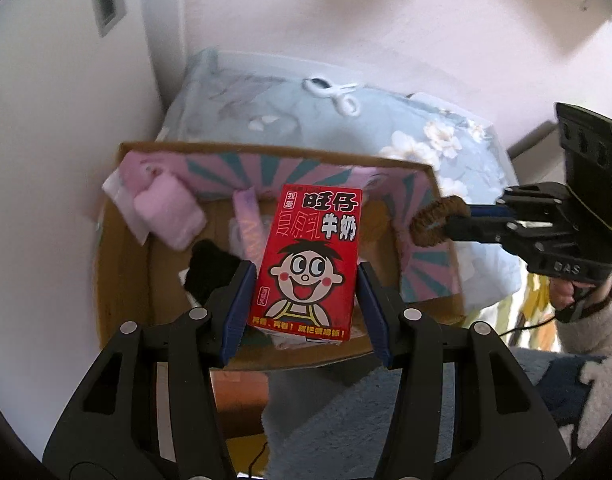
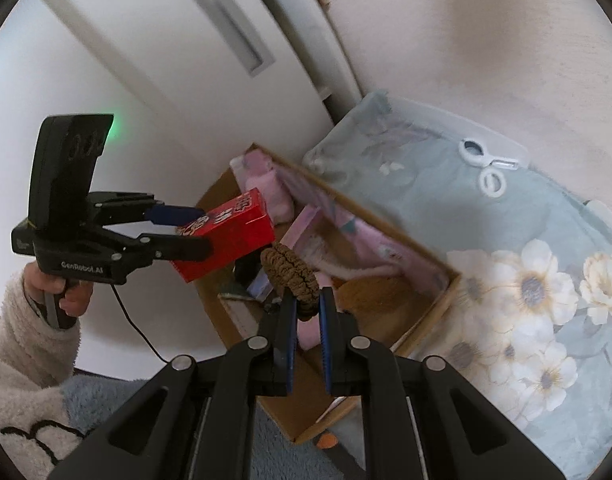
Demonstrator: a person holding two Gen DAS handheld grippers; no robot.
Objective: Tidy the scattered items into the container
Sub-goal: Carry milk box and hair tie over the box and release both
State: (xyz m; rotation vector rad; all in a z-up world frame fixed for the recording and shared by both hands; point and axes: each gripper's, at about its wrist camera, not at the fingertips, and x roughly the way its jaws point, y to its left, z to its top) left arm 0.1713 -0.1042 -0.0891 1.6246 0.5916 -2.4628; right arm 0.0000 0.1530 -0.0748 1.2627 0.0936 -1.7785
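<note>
My left gripper (image 1: pixel 305 276) is shut on a red milk carton (image 1: pixel 311 256) with a cartoon face, held above the open cardboard box (image 1: pixel 122 264). The carton (image 2: pixel 230 232) and the left gripper (image 2: pixel 186 232) also show in the right wrist view, over the box's left part. My right gripper (image 2: pixel 306 300) is shut on a brown fuzzy scrunchie (image 2: pixel 292 270), hanging over the box (image 2: pixel 433 308). From the left wrist view the right gripper (image 1: pixel 445 222) and scrunchie (image 1: pixel 433 220) sit at the box's right wall. Inside lie a rolled pink towel (image 1: pixel 168 216), a black item (image 1: pixel 210 272) and pink packets.
The box stands beside a white wall (image 1: pixel 46 160) and against a pale blue floral quilt (image 1: pixel 385 132). White scissors (image 1: pixel 337 94) lie on the quilt (image 2: pixel 525 280), seen too as scissors (image 2: pixel 485 168). A blue fleecy blanket (image 1: pixel 337 420) covers the near side. A sleeved hand (image 2: pixel 62 292) grips the left tool.
</note>
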